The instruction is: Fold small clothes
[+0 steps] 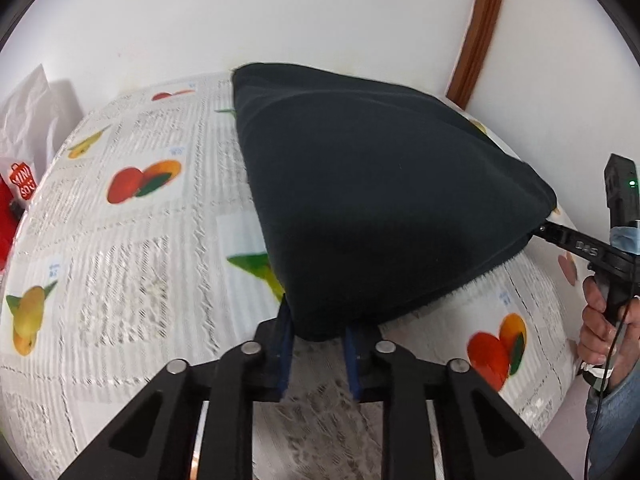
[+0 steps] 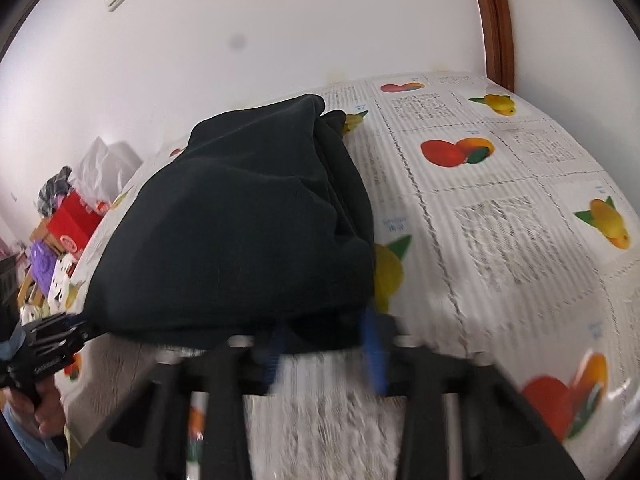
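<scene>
A dark, near-black garment (image 1: 372, 200) is held up off the table between both grippers and sags in the middle. My left gripper (image 1: 318, 336) is shut on its near corner, the blue pads hidden under the cloth. My right gripper (image 2: 326, 332) is shut on the other corner of the garment (image 2: 248, 232). In the left wrist view the right gripper (image 1: 540, 230) pinches the cloth's right corner. In the right wrist view the left gripper (image 2: 86, 330) holds the left corner. The far part of the garment rests on the table.
The table wears a white cloth with fruit prints (image 1: 144, 182), also in the right wrist view (image 2: 500, 220). A white wall stands behind. A brown wooden frame (image 1: 478, 32) rises at the right. A red bag (image 1: 18, 184) and clutter (image 2: 68, 216) sit past the table's left edge.
</scene>
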The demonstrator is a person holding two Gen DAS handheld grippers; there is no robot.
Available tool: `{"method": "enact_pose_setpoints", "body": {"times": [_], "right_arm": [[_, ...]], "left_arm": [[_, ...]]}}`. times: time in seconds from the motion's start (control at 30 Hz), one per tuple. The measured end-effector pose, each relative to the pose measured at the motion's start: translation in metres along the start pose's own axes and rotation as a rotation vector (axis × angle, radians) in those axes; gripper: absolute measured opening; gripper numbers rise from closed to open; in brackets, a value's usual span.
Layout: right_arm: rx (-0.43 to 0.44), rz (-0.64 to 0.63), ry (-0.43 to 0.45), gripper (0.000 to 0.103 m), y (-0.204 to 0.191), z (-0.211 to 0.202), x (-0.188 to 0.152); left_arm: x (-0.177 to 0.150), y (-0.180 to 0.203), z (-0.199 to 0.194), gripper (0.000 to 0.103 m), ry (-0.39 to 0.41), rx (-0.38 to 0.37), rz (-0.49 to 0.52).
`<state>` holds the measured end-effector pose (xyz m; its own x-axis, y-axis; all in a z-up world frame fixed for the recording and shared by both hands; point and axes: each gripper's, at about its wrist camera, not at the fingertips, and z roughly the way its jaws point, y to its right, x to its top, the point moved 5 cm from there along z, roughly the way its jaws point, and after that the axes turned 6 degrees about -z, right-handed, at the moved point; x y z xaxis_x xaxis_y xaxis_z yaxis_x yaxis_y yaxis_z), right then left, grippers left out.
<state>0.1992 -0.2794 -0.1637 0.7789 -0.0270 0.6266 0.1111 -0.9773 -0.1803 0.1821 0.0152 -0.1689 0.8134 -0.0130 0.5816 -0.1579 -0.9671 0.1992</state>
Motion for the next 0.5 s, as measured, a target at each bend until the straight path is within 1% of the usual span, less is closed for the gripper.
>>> {"method": "enact_pose_setpoints", "body": {"times": [0.07,0.17,0.3,0.4,0.5], "right_arm": [[0.014,0.008,0.003,0.013,-0.001,0.007,0.007],[0.037,0.022,0.006,0.012,-0.002,0.018,0.017],[0.021,0.025,0.018,0.012,-0.002,0.037,0.035],[0.017,0.043,0.012,0.012,-0.002,0.047,0.046],[-0.001,0.041,-0.008,0.016,-0.001,0.047,0.047]], "left_arm": [[0.006,-0.007,0.004,0.016,0.005,0.008,-0.017],[0.016,-0.018,0.015,0.016,-0.007,0.001,-0.078],[0.033,-0.022,0.028,0.016,-0.009,0.02,-0.105],[0.042,-0.024,0.035,0.016,-0.022,0.028,-0.128],[0.043,-0.024,0.038,0.019,-0.046,0.03,-0.147]]}}
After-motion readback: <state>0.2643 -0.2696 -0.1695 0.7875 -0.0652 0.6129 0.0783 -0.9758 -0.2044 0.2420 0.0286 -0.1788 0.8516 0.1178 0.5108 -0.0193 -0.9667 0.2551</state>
